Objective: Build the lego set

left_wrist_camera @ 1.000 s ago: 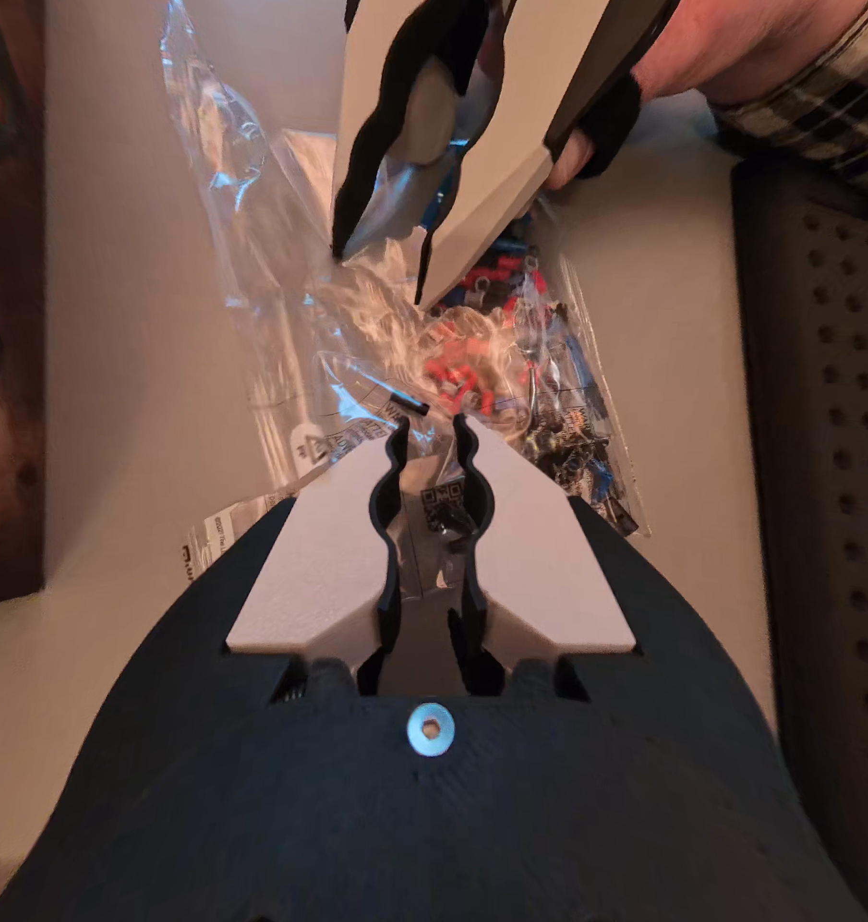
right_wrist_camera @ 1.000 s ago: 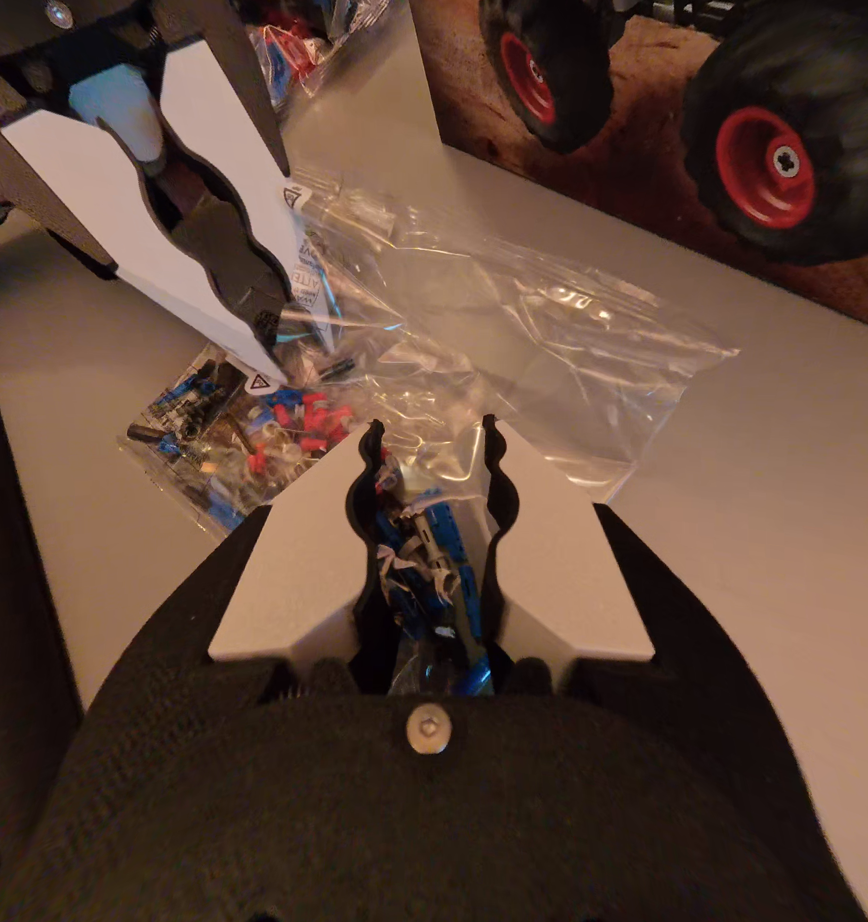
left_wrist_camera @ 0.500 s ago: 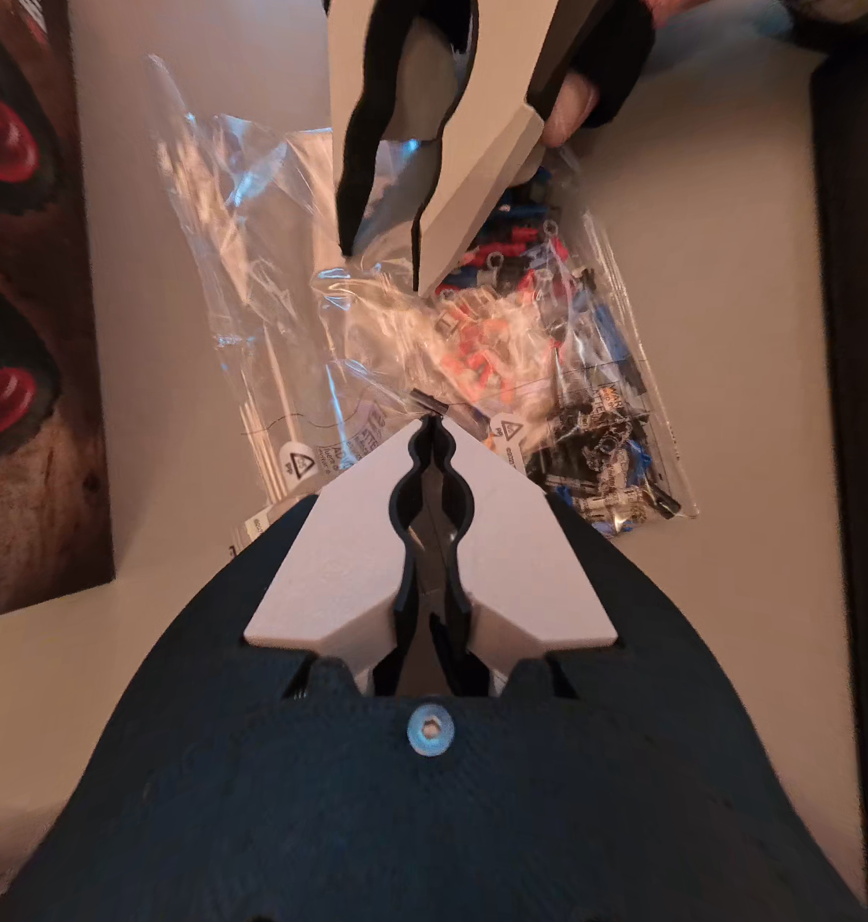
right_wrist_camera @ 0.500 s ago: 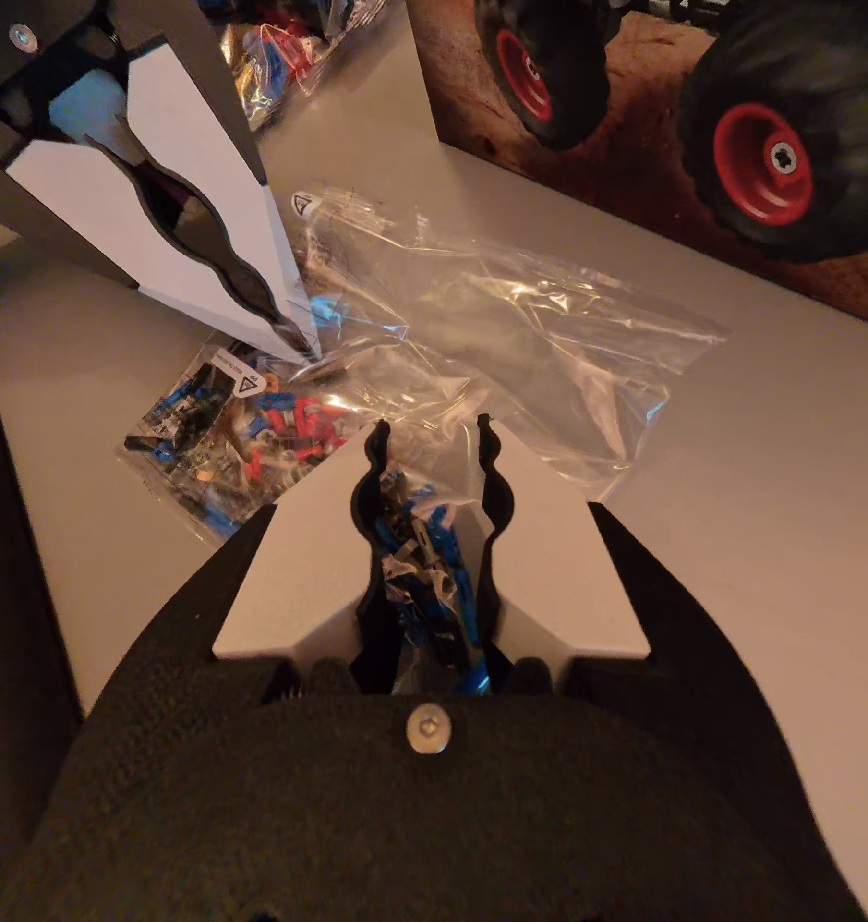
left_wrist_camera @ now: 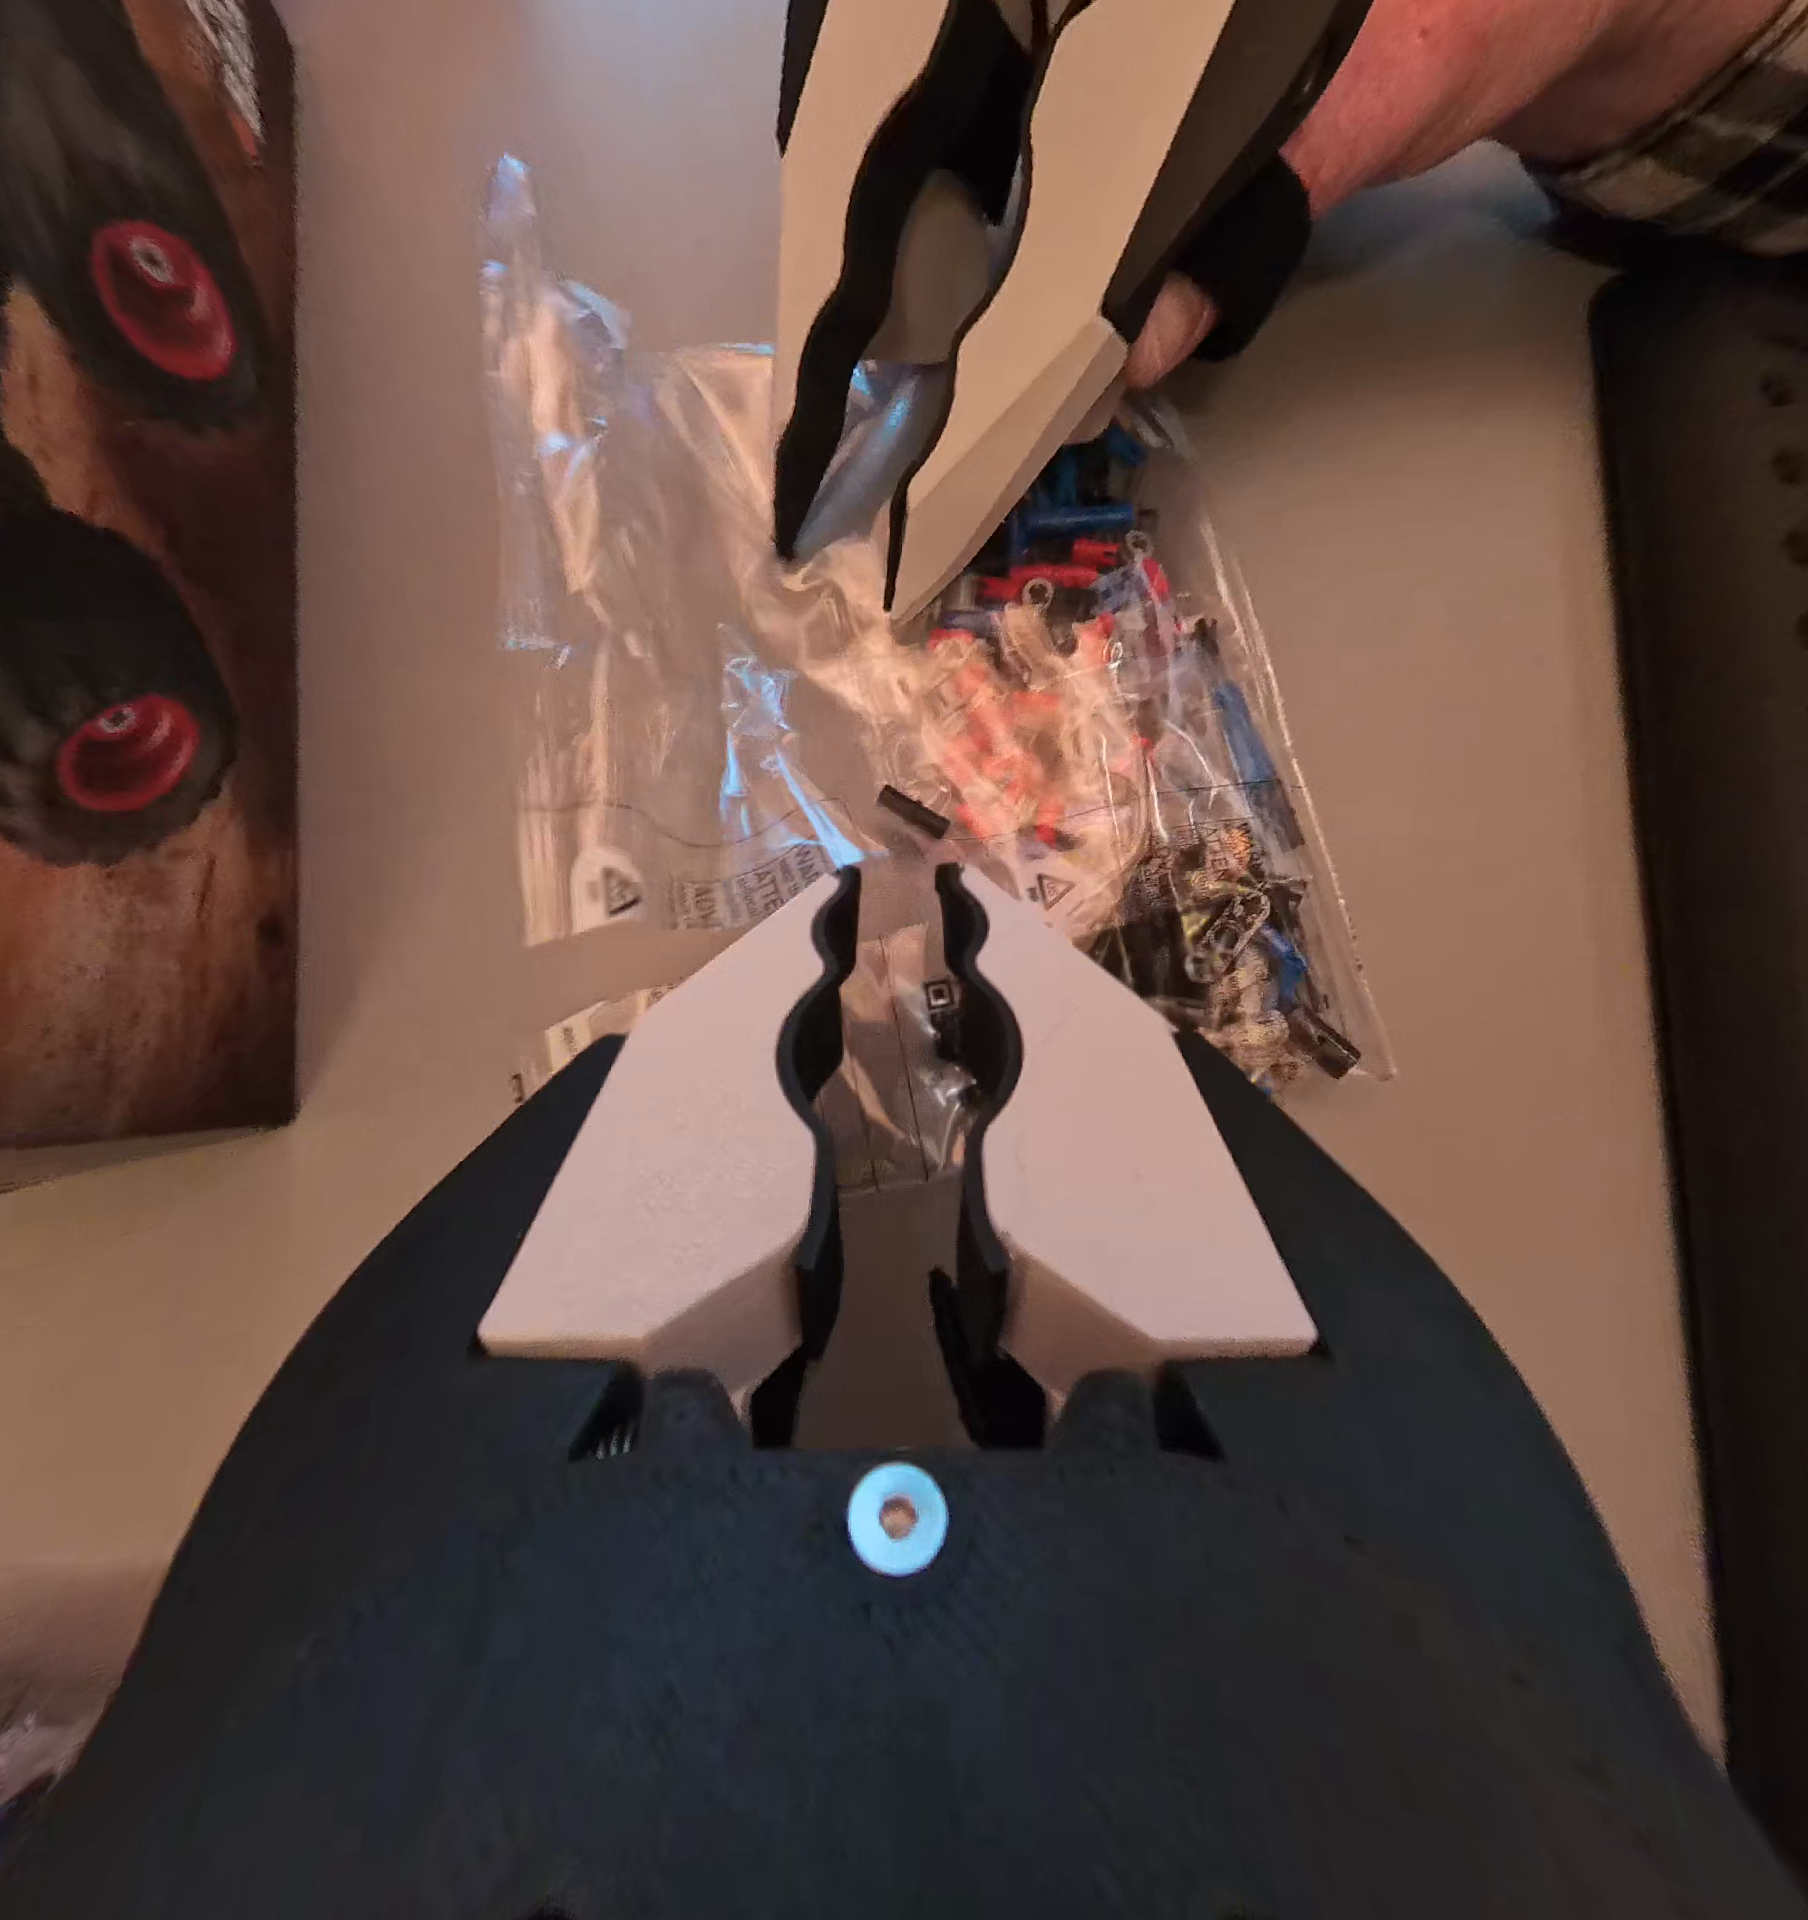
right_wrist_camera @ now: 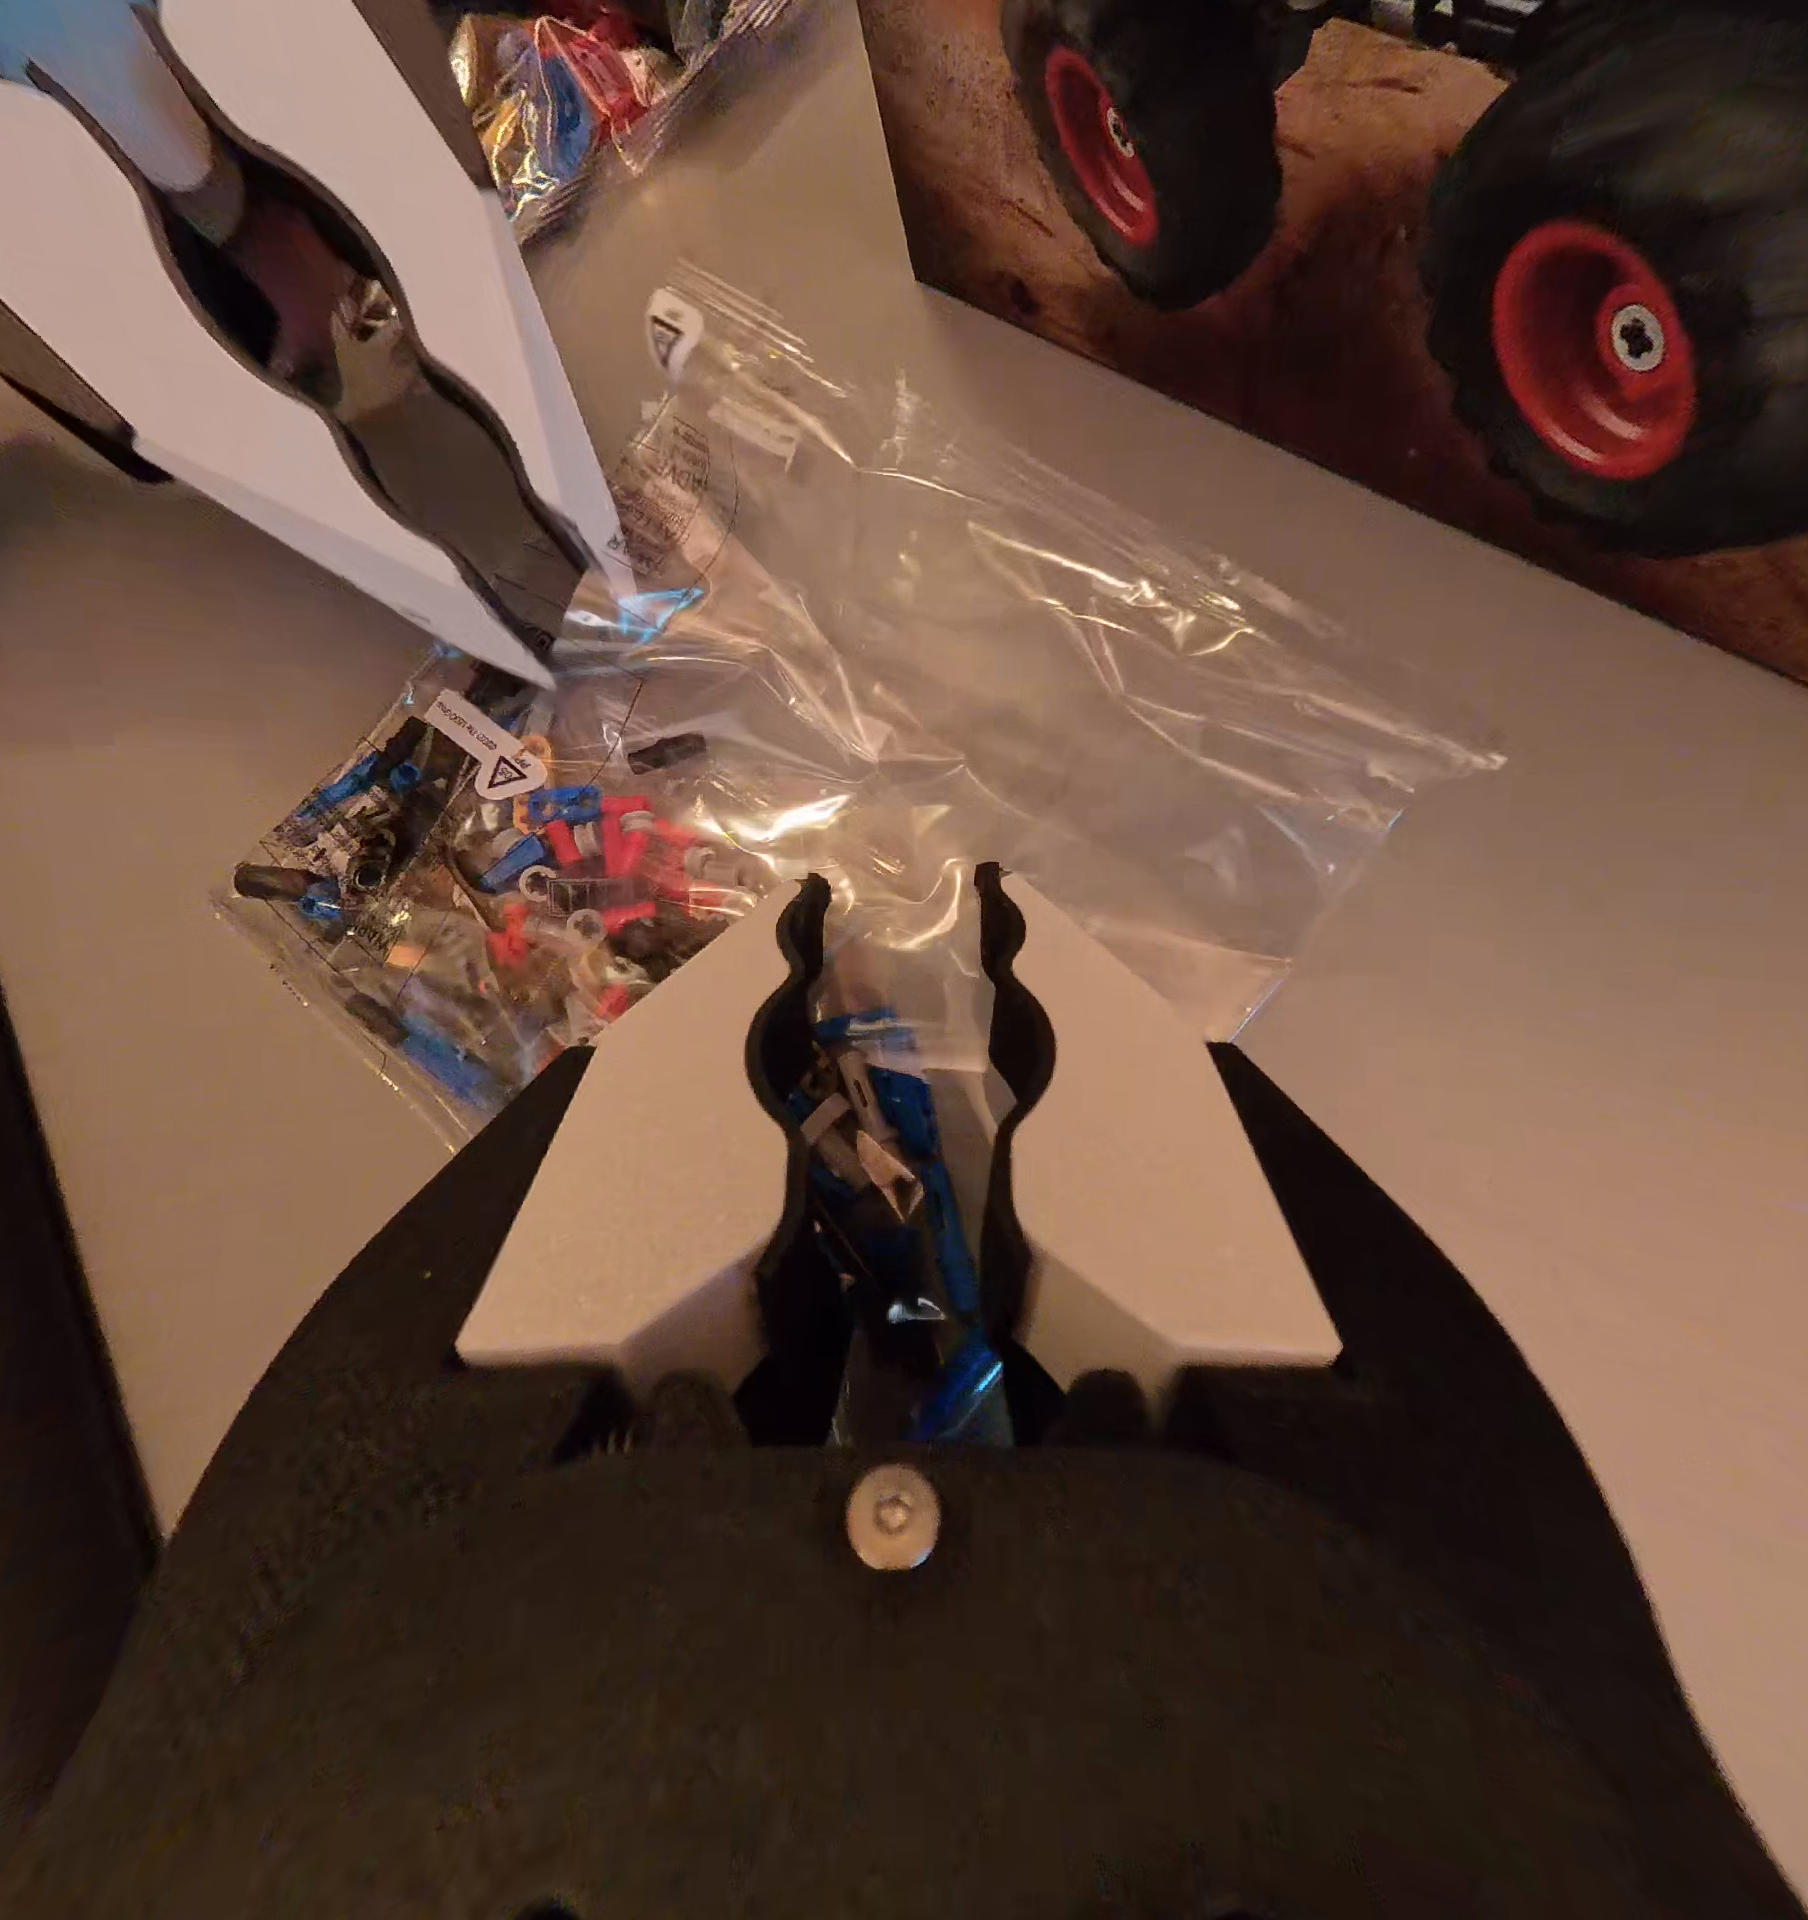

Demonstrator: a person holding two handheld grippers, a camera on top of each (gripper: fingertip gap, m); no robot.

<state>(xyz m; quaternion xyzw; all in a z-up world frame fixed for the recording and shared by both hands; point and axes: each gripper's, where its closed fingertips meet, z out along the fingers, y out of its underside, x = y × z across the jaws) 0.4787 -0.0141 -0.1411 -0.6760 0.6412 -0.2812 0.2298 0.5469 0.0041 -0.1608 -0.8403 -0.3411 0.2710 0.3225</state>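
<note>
A clear bag of small red, blue and black Lego pieces (left_wrist_camera: 1139, 779) lies on the pale table, partly inside a larger clear bag (left_wrist_camera: 619, 623). My left gripper (left_wrist_camera: 898, 878) is open just above the bag's near edge, with nothing held. In the right wrist view it (right_wrist_camera: 567, 634) stands with its tips at the plastic beside the pieces (right_wrist_camera: 484, 894). My right gripper (right_wrist_camera: 900, 878) is shut on a bunched part of the clear bag holding blue pieces (right_wrist_camera: 879, 1101). In the left wrist view it (left_wrist_camera: 843, 571) comes down from above with plastic between its fingers. A loose black pin (left_wrist_camera: 912, 812) lies in the bag.
The Lego box with a red-wheeled truck picture (left_wrist_camera: 100, 623) lies at the left and shows at the far right in the right wrist view (right_wrist_camera: 1502, 260). A dark perforated surface (left_wrist_camera: 1762, 935) runs along the right. Another bag of pieces (right_wrist_camera: 578, 94) lies farther back. A person's hand (left_wrist_camera: 1399, 104) holds the right gripper. Left tips to right tips: about 8 cm.
My left gripper's pads came together at the bag's edge half a second ago and now stand apart again. My right gripper's jaws have narrowed on the bag.
</note>
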